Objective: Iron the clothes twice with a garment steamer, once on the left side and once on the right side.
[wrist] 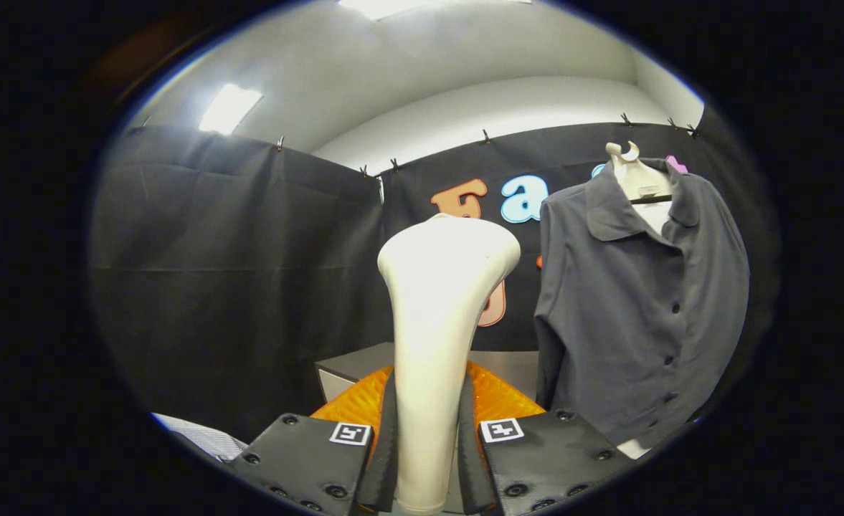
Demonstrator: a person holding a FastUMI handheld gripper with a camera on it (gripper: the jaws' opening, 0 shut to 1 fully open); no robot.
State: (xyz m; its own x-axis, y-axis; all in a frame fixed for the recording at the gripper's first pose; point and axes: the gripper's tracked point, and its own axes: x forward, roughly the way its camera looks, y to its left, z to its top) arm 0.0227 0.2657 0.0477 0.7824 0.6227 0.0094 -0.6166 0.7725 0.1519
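A white garment steamer stands upright between my fingers, its handle clamped by both pads and its wide head rising above them. My gripper is shut on that handle. To the right of the steamer head hangs a dark grey buttoned shirt on a pale hanger, facing me, with its collar open and one sleeve falling down its left edge. The steamer head is beside the shirt's left sleeve with a small gap between them.
A grey table stands behind the fingers against the black cloth wall. A striped cloth lies low to the left of the fingers. The ceiling has bright light panels.
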